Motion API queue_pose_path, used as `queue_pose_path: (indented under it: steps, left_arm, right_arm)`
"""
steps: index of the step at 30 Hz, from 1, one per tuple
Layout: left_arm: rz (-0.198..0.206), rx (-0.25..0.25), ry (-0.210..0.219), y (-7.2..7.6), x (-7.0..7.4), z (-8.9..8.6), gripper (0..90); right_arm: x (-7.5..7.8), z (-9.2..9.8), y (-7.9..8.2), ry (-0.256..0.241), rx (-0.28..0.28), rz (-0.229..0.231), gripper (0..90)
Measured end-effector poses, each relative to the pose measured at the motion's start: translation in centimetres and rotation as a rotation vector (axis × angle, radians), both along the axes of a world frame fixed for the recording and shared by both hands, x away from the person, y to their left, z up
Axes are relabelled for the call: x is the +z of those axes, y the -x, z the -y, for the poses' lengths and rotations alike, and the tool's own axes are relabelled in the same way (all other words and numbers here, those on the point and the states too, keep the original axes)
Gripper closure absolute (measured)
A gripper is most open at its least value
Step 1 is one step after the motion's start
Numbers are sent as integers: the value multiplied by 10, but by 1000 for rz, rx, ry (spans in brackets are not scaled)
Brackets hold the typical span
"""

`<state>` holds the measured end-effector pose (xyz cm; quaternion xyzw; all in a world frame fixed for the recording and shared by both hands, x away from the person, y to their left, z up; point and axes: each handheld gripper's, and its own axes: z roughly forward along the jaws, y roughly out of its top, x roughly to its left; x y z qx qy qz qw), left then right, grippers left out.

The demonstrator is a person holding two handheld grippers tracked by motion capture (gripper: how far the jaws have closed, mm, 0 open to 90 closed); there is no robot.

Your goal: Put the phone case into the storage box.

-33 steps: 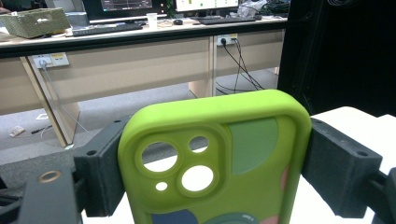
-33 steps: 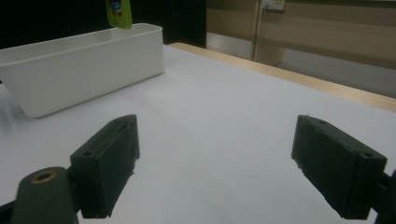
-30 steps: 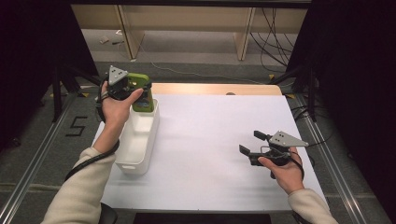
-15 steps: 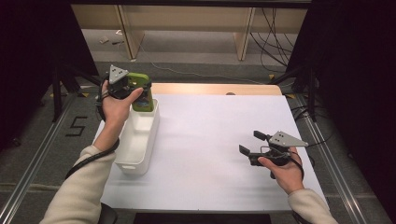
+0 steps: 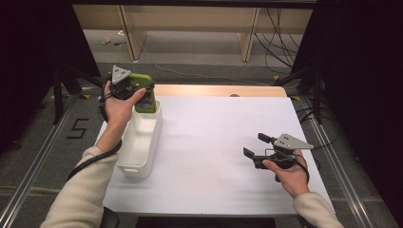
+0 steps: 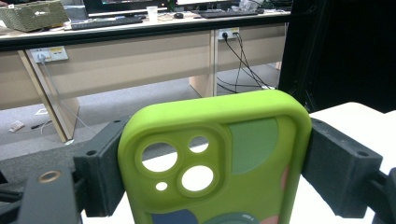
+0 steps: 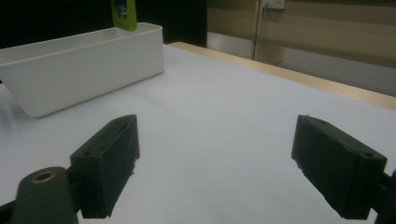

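Observation:
A lime green phone case (image 5: 144, 93) with camera cut-outs is held upright over the far end of a white rectangular bin (image 5: 140, 142). My left gripper (image 5: 138, 91) is shut on the phone case (image 6: 219, 163), its black jaws pressing both side edges. In the right gripper view the lower end of the case (image 7: 124, 14) hangs just above the bin (image 7: 79, 65). My right gripper (image 5: 259, 146) rests low over the white table (image 5: 214, 128) at the right, open, with nothing between its jaws (image 7: 224, 158).
The white bin lies lengthwise along the table's left edge. A wooden strip (image 5: 218, 90) borders the table's far edge. Beyond it are desk legs and cables (image 5: 280, 33) on a grey floor. Black frame posts stand at both sides.
The left gripper with the phone case has held nearly still above the bin's far end. The right gripper has not moved.

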<state>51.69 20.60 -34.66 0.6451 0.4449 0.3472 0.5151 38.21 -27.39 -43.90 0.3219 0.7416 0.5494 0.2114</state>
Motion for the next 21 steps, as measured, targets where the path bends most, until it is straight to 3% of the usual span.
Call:
queue_pose_path:
  steps: [21]
  left_arm:
    - [-2, 2, -1, -5, 0, 0, 165]
  right_arm:
    - [0, 0, 0, 1, 0, -1, 162]
